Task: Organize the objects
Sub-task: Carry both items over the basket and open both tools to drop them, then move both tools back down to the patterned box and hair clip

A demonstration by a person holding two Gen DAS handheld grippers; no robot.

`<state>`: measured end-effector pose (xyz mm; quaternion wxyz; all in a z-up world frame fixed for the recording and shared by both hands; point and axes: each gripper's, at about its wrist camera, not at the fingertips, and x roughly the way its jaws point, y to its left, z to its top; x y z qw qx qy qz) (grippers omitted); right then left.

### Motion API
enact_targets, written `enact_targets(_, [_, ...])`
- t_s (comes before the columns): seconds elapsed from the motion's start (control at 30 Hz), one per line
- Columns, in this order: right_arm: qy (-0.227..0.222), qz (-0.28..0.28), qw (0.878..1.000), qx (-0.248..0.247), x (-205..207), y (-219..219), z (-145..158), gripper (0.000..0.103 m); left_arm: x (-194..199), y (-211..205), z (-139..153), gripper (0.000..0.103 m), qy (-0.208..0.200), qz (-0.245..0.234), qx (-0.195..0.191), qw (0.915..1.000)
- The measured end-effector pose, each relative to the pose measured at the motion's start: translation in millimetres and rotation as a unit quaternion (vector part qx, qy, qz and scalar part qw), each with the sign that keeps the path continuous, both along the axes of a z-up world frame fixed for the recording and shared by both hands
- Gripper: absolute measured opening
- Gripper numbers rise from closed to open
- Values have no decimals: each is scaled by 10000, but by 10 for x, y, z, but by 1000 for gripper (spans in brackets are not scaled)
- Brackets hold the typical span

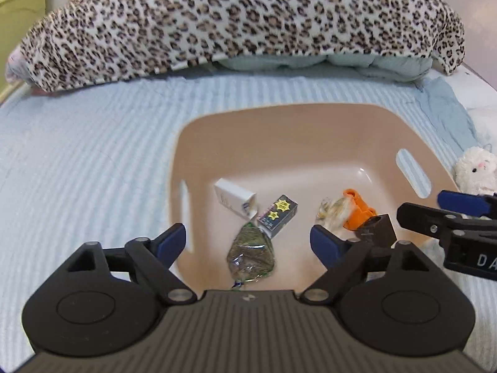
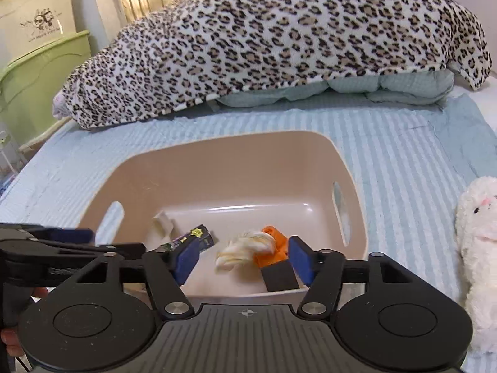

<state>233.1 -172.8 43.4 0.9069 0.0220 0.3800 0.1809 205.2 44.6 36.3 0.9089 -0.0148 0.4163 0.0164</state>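
Observation:
A beige plastic bin (image 1: 236, 130) (image 2: 223, 161) sits on the striped blue bedspread. Inside lie a white box (image 1: 234, 197), a dark box with yellow stars (image 1: 278, 216) (image 2: 198, 236), a green foil packet (image 1: 251, 253), a pale crumpled wrapper (image 1: 330, 211) (image 2: 245, 250), an orange piece (image 1: 357, 209) (image 2: 273, 242) and a dark brown block (image 1: 380, 231) (image 2: 279, 275). My left gripper (image 1: 248, 239) is open above the bin's near side, over the green packet. My right gripper (image 2: 245, 259) is open over the bin's near rim, above the wrapper and the block.
A leopard-print blanket (image 1: 233, 18) (image 2: 279, 37) lies over pale pillows at the back. A white plush rabbit (image 1: 475, 171) (image 2: 478, 242) lies right of the bin. Green and cream drawers (image 2: 37, 62) stand at the far left, beside the bed.

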Motion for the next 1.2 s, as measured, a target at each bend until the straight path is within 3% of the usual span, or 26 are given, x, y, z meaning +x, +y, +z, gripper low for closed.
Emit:
enact_targets(0.13, [-120, 76, 9999, -78, -141, -33, 117, 88, -210, 107, 94, 88, 13, -29, -51, 10000])
enact_targets(0.5, [11, 344, 9994, -99, -570, -106, 193, 93, -619, 371, 52, 88, 261, 81, 76, 9996])
enact_targets(0.97, [577, 581, 9941, -718, -806, 10, -351, 94, -685, 449, -546, 88, 1121, -81, 331, 9931])
enact_targets(1.2, [777, 689, 9910, -845, -773, 123, -529, 94, -654, 482, -711, 88, 1289, -153, 271, 9912])
